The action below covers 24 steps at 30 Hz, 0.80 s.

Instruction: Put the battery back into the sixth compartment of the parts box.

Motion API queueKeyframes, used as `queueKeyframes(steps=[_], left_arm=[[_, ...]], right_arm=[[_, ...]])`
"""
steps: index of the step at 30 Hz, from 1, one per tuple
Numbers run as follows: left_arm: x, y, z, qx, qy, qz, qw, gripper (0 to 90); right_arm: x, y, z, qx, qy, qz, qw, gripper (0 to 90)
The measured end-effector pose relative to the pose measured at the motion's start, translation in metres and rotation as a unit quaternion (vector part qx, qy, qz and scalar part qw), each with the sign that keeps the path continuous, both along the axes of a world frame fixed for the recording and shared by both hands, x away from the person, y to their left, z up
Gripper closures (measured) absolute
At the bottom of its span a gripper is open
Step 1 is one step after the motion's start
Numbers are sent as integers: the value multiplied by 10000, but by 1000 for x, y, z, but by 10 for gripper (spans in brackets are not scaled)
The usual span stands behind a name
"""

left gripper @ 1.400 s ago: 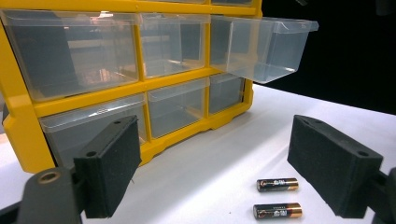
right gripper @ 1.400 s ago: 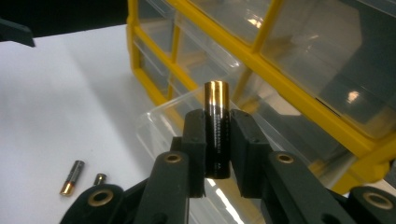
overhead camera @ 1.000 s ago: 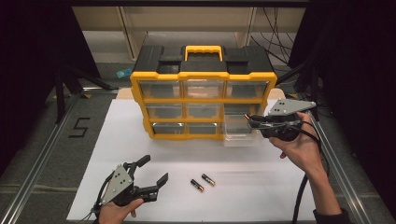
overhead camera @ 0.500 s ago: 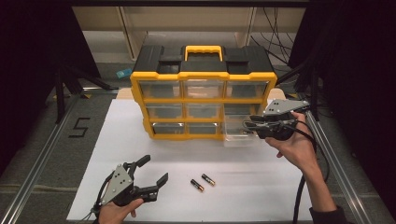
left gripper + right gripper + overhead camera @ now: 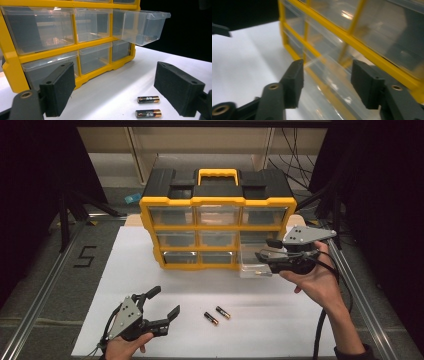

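1. Since the earlier frames, the right hand-held gripper (image 5: 261,255) has backed slightly away from the pulled-out clear drawer (image 5: 255,262), and its jaws have just been opening; nothing is gripped between them now, though the drawer's rim lies blurred behind the gap.
2. The left hand-held gripper (image 5: 165,305) has kept its place at 7 o'clock on the tabletop (image 5: 300,320), jaws spread wide and empty.
3. The right gripper view is smeared by motion, so the drawer's edge there is hard to make out.
4. The yellow organizer (image 5: 217,227) stands at 12 o'clock; the open drawer juts from its lower right corner.
5. The left gripper view shows the drawer (image 5: 140,26) hanging clear above the tabletop, with something small inside that is too dim to identify.
6. Two batteries (image 5: 217,315) lie at 6 o'clock, just beside each other, with bare white tabletop all round them.
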<state>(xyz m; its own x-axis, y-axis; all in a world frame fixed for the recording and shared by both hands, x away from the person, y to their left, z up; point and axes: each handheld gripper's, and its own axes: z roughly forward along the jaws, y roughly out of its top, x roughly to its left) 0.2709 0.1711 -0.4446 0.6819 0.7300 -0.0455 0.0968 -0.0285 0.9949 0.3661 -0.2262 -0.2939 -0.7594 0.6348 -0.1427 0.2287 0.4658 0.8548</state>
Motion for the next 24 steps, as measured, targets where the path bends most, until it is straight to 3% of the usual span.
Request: queueKeyframes(steps=[3, 7, 13, 19, 24], left_arm=[[0, 0, 0, -8, -2, 6, 10000, 166], [0, 0, 0, -13, -3, 7, 10000, 166], [0, 1, 1, -17, -10, 12, 10000, 167], [0, 1, 1, -42, -13, 25, 10000, 166], [0, 1, 1, -45, -17, 24, 10000, 166]], right_arm=[[-9, 11, 1, 28, -35, 143, 9999, 388], [-19, 23, -2, 47, 86, 294, 9995, 338], [-34, 45, -15, -18, 191, 586, 9981, 285], [-43, 66, -34, -276, 381, 835, 9954, 267], [-44, 75, -53, -543, 578, 832, 9934, 270]])
